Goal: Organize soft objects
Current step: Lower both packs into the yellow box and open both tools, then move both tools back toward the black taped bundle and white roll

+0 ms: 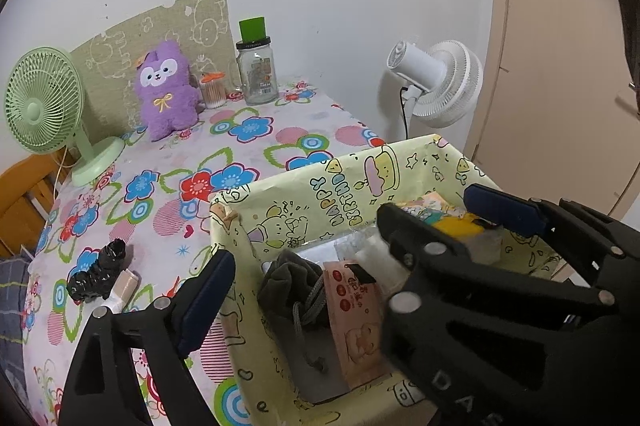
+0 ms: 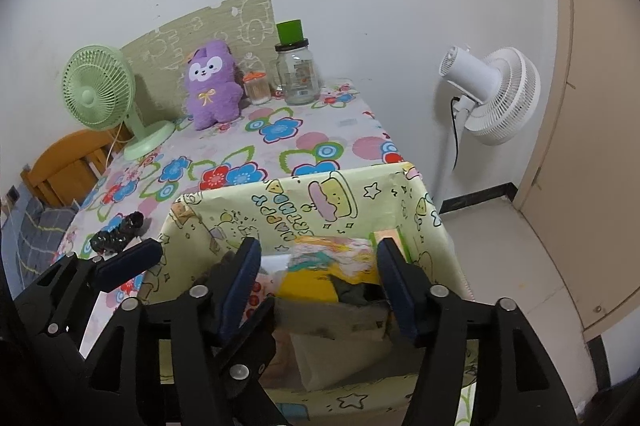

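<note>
We see a pale yellow box printed with cartoon animals and stars, a tablecloth busy with blue, red and pink flowers, a purple plush with a yellow bow, a mint green fan, a white fan, a grey pouch.

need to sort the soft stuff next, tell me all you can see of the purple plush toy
The purple plush toy is a fluffy animal with a white face, pink cheeks, a yellow bow stitched on its chest and an orange patch by one ear. It sits upright at the table's far edge, back against the green patterned board, untouched by either gripper.
</note>
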A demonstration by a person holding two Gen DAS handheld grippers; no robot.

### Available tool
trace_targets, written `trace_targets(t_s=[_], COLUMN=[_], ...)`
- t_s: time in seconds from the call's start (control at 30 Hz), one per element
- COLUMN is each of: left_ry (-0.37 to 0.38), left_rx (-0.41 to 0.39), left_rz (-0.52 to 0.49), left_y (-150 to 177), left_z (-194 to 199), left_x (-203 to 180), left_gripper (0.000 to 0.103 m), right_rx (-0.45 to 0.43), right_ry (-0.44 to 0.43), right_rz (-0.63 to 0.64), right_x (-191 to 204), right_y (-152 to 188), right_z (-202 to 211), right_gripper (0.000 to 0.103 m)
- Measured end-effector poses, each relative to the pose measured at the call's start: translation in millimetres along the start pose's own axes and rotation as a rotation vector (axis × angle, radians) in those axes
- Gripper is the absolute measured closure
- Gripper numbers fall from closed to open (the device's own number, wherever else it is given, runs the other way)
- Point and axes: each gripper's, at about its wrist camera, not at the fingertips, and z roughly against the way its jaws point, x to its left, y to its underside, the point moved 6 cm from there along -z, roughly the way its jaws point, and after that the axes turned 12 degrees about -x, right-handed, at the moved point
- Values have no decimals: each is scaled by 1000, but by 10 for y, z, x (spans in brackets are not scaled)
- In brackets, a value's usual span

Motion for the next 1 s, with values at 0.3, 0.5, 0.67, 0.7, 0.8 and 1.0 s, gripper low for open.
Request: trace_targets(t_s=[0.3,0.5,0.67,0.7,0.8,1.0], left_ry=[-21,-29,-40,-42,-50,-65], left_rx=[-27,-41,-58,-61,-69,-92], left_rz=[4,19,27,29,36,42], left_y=[-7,14,28,30,44,64], left_z=[139,256,376,398,480,657], left_x=[102,208,296,313,373,463], left_gripper=[6,4,3,2,2,2], right_rx=[-37,-58,-73,-76,-80,-101], right_ry=[18,19,18,18,21,26], right_rz=[18,37,46,49,53,64], right_x=[105,243,361,390,455,605], right_y=[-39,-40,-41,-38,-39,-46], right_z=[124,232,327,350,398,527], right_gripper=[22,17,15,15,14,11])
